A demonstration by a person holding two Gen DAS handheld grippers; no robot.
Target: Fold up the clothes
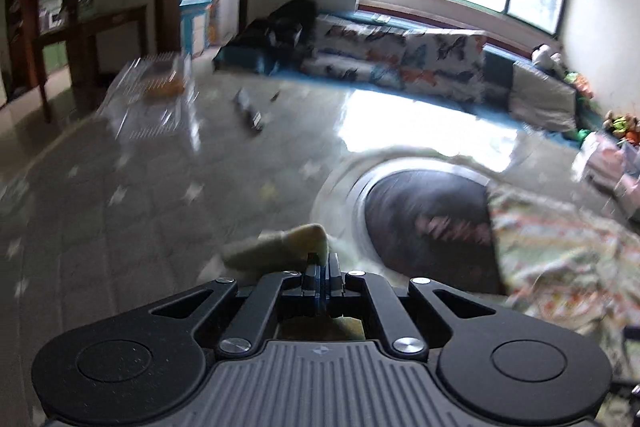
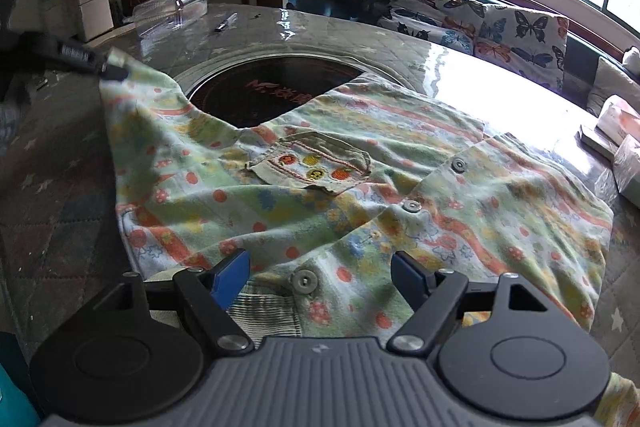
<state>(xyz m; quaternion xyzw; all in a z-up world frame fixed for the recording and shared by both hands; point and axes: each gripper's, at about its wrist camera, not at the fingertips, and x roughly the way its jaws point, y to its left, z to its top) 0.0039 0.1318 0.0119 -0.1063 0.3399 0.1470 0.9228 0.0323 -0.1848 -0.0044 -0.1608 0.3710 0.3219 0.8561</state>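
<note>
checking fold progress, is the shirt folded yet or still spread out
Mostly spread. The shirt lies open across the table, pocket and snaps showing; only one corner is lifted, pinched in the left hand-held gripper.

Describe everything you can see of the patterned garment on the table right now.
The garment is soft, pale green fabric printed with orange stripes, dots and mushrooms. It has a flapped chest pocket and grey snap buttons. It lies rumpled on the table, partly over the dark round inset. The left gripper is shut on one corner, lifting it. The open right gripper straddles the near edge.
</note>
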